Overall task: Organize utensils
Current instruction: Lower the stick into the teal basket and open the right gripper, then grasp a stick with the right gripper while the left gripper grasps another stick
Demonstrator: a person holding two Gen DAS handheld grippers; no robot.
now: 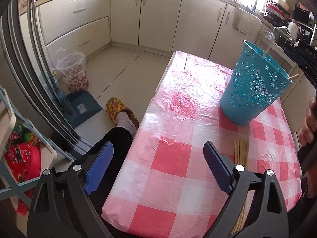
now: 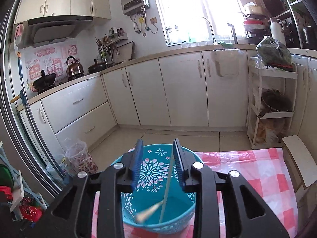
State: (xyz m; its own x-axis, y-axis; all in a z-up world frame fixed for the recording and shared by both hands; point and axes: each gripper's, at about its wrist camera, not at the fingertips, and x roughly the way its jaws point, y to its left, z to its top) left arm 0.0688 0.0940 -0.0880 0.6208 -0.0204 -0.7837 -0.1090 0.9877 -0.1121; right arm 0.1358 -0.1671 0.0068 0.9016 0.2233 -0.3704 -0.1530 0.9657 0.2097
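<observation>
Left gripper [image 1: 158, 168] fingers spread wide above the surface [image 1: 178, 178], empty. Right gripper [image 2: 158, 164] fingers parted over the basket [image 2: 156, 208]; two chopsticks [image 2: 166, 188] inside, one blurred. More chopsticks [image 1: 240, 152] lie nearby.

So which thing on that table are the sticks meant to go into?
Find the table with the pink-and-white checked cloth. Toward its far right stands a tall turquoise plastic basket, wider at its rim. Its walls, pierced with flower cut-outs, set it apart from the plain pale chopsticks lying flat in a bundle beside it; a couple of sticks already stand inside.
</observation>
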